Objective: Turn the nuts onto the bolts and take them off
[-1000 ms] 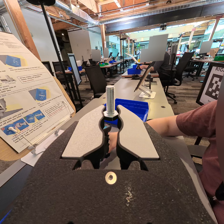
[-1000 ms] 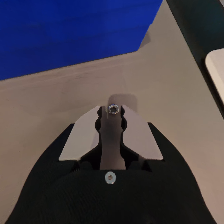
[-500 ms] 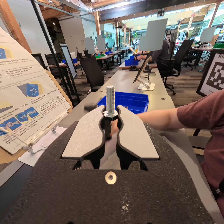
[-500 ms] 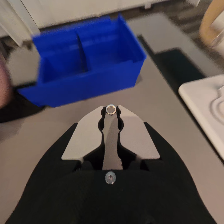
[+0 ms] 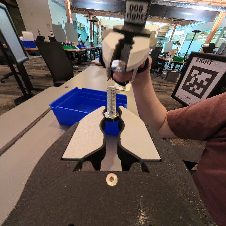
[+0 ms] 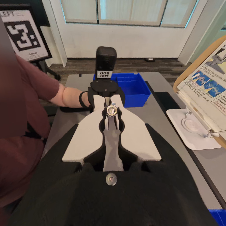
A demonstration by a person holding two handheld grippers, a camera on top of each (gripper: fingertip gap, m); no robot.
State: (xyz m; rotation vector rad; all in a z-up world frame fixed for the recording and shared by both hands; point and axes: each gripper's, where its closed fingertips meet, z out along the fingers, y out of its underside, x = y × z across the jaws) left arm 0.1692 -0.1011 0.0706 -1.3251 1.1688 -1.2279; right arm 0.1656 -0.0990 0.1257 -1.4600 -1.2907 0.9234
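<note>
My left gripper is shut on the hex head of a silver bolt, which stands upright with its threads up. My right gripper is shut on a silver hex nut. In the left wrist view the right gripper hangs above the bolt tip with the nut a short way over it, apart from it. In the right wrist view the left gripper sits straight beyond the nut, and the bolt end shows through the nut's hole.
A blue bin stands on the grey table behind the bolt; it also shows in the right wrist view. An instruction board on a white stand is at the right. Marker signs stand at the sides. Left tips to right tips: about 5 centimeters.
My right gripper has lifted the nut off the table and swung up over the bolt. The left gripper still holds the bolt upright and has turned a little to the right.
</note>
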